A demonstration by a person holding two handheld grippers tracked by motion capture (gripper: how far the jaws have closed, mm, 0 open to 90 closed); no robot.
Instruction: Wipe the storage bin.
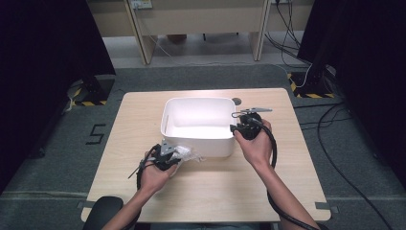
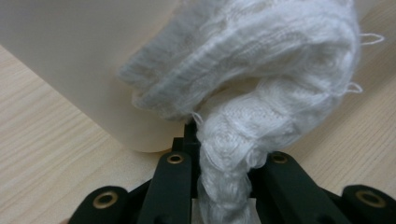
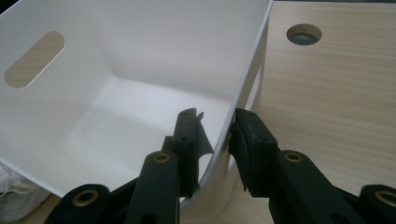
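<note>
A white plastic bin [image 1: 198, 108] stands in the middle of the wooden table, with nothing inside it. My left gripper [image 1: 167, 155] is by the bin's near left corner, shut on a bunched white knitted cloth [image 1: 187, 154]. In the left gripper view the cloth [image 2: 261, 65] billows up from between the jaws of the left gripper [image 2: 224, 144], against the bin's outer wall [image 2: 70, 51]. My right gripper [image 1: 246, 125] is at the bin's right wall. Its jaws [image 3: 215, 116] straddle the bin's rim [image 3: 247, 70], one inside and one outside, pressed on the wall.
The table [image 1: 210, 191] has a round cable hole [image 1: 236, 101] just behind the bin, also seen as a hole [image 3: 304, 34] in the right gripper view. An oval handle slot [image 3: 33, 58] pierces the bin's far wall. Cables trail from both grippers over the near edge.
</note>
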